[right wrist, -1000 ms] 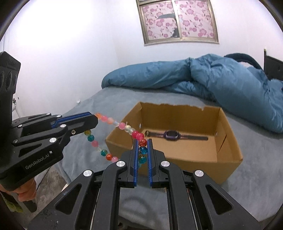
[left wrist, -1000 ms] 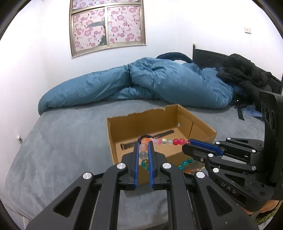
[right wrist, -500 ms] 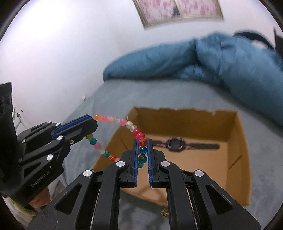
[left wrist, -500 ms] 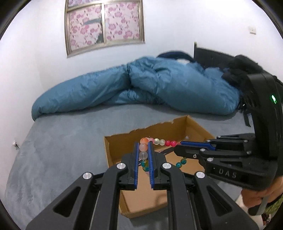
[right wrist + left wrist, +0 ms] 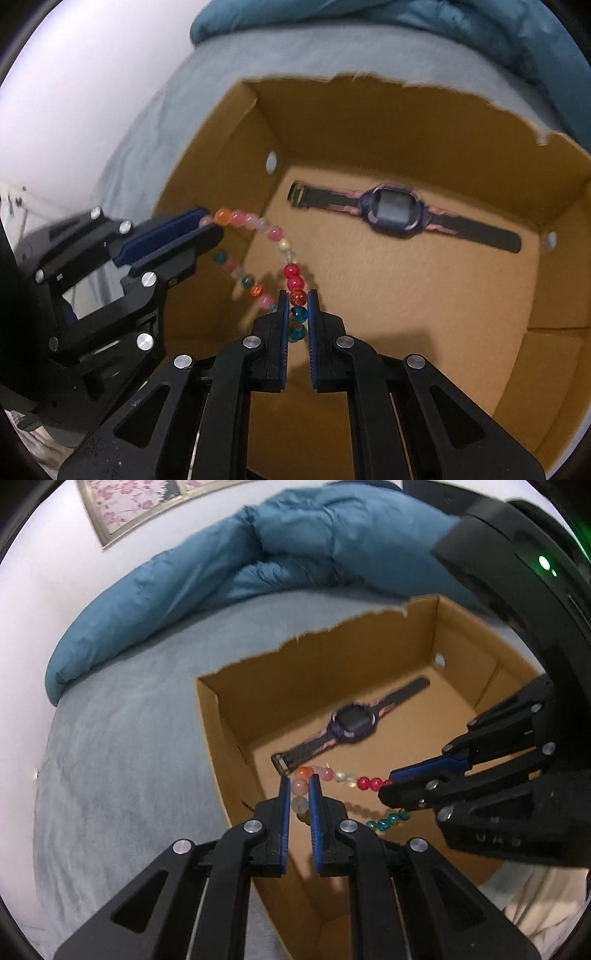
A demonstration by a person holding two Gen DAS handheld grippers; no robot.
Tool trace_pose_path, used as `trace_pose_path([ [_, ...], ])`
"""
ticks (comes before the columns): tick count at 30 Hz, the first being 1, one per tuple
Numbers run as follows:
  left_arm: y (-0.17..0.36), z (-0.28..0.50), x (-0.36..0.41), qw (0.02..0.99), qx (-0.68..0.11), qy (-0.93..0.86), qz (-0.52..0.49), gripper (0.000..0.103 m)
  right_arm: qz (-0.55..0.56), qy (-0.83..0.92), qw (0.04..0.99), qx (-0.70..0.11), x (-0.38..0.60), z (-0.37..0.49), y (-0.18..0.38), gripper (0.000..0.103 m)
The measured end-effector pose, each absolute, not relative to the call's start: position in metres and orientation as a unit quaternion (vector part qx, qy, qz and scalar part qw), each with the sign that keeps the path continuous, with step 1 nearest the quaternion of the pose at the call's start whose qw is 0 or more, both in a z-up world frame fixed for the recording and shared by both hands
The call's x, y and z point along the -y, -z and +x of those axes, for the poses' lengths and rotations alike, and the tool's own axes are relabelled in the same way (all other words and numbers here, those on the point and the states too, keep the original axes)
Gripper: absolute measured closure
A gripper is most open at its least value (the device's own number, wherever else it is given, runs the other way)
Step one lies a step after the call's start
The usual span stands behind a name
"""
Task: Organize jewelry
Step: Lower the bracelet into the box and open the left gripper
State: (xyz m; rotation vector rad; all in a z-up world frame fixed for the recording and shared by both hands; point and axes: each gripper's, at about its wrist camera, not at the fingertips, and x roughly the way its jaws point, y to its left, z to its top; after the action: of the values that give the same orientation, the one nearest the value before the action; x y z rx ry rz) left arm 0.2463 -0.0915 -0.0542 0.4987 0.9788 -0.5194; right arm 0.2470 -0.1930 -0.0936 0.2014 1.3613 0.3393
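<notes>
A bracelet of coloured beads (image 5: 343, 777) hangs stretched between my two grippers, over the open cardboard box (image 5: 369, 657). My left gripper (image 5: 298, 788) is shut on one end of the bracelet. My right gripper (image 5: 297, 304) is shut on the other end (image 5: 291, 275). In the left wrist view the right gripper (image 5: 388, 788) reaches in from the right; in the right wrist view the left gripper (image 5: 207, 225) comes from the left. A dark purple wristwatch (image 5: 397, 210) lies flat on the box floor, also seen in the left wrist view (image 5: 351, 723).
The box (image 5: 461, 107) sits on a grey bed cover (image 5: 122, 757). A blue duvet (image 5: 258, 550) is bunched along the far side of the bed. A window with flowered panes (image 5: 147, 506) is in the white wall behind.
Both grippers have moved forward and down over the box with the bracelet held between them. The box floor and the watch now fill much more of both views.
</notes>
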Motion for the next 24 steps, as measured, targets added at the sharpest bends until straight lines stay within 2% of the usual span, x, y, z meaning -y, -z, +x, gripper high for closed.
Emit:
trace_pose_path([
  [6,0.066,0.242,0.098,0.802,-0.466,0.248,0.278,0.093,0.085,-0.166,0.722,-0.666,0.185,0.254,0.115,0.094],
  [14,0.06,0.243,0.095,0.807,-0.467,0.238,0.274,0.092,0.105,-0.156,0.734,-0.652,0.196,0.25,0.109,0.08],
  [19,0.042,0.237,0.084,0.826,-0.452,0.23,0.246,0.092,0.105,-0.14,0.786,-0.592,0.209,0.233,0.082,0.071],
  [22,0.025,0.227,0.073,0.846,-0.431,0.231,0.213,0.091,0.107,-0.125,0.827,-0.538,0.214,0.213,0.061,0.06],
  [24,0.014,0.217,0.065,0.858,-0.413,0.234,0.193,0.083,0.109,-0.11,0.852,-0.5,0.215,0.195,0.048,0.054],
])
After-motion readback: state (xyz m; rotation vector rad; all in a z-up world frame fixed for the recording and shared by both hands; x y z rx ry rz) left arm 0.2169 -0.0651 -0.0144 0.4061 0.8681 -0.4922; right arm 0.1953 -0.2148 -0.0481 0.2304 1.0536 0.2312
